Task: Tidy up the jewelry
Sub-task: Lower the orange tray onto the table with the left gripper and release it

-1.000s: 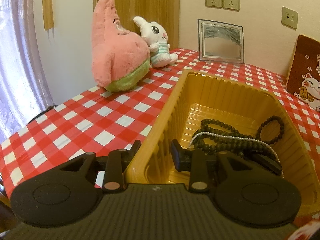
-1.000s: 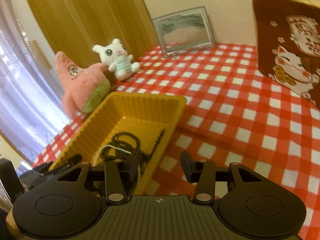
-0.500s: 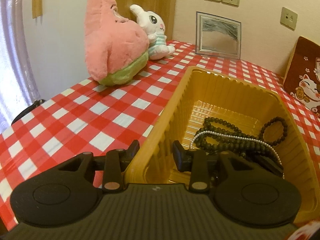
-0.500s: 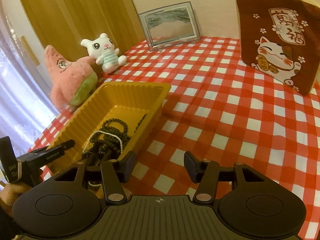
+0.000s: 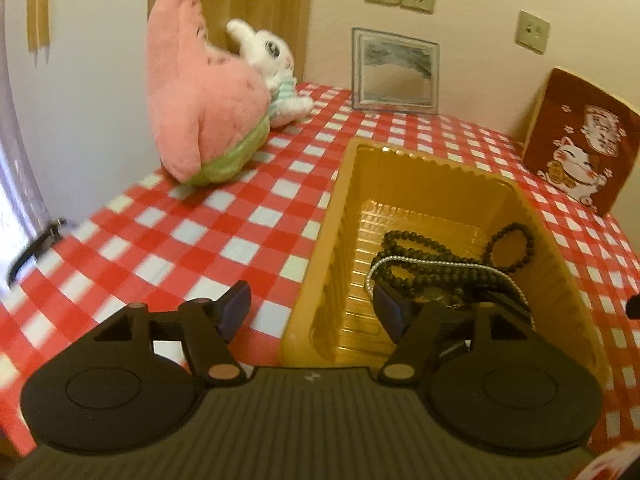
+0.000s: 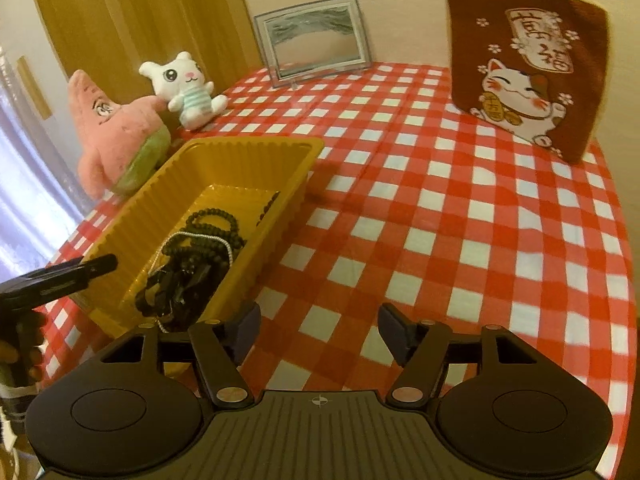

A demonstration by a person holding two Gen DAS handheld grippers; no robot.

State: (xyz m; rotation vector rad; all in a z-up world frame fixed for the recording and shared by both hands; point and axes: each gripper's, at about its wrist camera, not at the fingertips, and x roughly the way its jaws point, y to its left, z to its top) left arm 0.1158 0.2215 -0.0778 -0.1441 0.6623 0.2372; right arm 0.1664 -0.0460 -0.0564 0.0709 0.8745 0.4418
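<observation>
Jewelry: dark bead strands (image 5: 424, 264) + pearl string (image 5: 436, 266) piled in yellow tray (image 6: 256, 148); none seen loose on checkered cloth (image 6: 440, 216), so prob. near done. Your left gripper (image 5: 312, 306) and right gripper (image 6: 318, 326) gape, empty. Tangle at tray's near end hard to ID.

both wrist views face the back wall, sharing the yellow tray (image 5: 408, 160) (image 6: 248, 148); left sits nearest.

Yellow ribbed tray (image 6: 256, 148) standing open-topped on the checked counter (image 6: 440, 216), holding tangled black bead strands (image 6: 212, 232), a thin silver-white chain (image 5: 440, 265), and a small bead loop (image 5: 512, 246) against its wall.
</observation>
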